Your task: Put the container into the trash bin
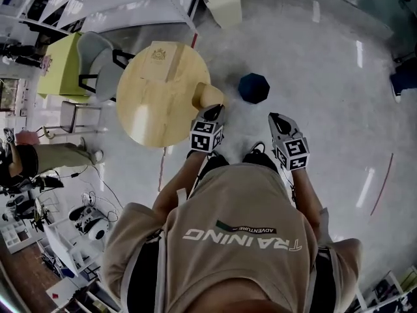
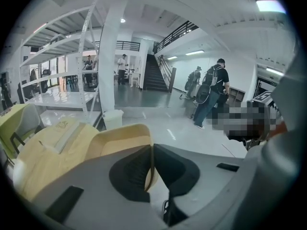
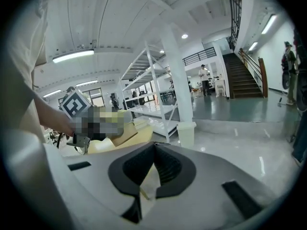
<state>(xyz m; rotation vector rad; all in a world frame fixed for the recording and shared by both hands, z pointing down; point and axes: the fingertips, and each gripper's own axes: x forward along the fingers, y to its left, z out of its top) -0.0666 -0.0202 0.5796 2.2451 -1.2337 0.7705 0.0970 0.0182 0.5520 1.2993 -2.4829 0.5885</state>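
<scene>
— Head view first: where is the container (image 1: pixel 210 95)?
— Up off the bench (image 1: pixel 153 103), at the tip of the left tool (image 1: pixel 212 109), just past the round wooden top's edge and above the floor (image 1: pixel 326 109).
— How does it look?
— Pale tan, open at the top, with thin walls and rounded corners. Nothing shows inside it. It is close in colour to the bench.
— And the grip?
— The left gripper view shows the left tool (image 2: pixel 151 150) clenched on one thin side wall, which stands edge-on between the dark ribbed pads (image 2: pixel 132 169).
— The other one?
— The right tool (image 1: pixel 277 117) hangs beside it. Its pads (image 3: pixel 168 166) meet at the tips and nothing is gripped.
— Any bins?
— A white bin (image 1: pixel 223 5) stands well beyond the bench. A dark many-sided thing (image 1: pixel 253 87) sits on the floor just beside the container; from straight above it may be a bin too.
</scene>
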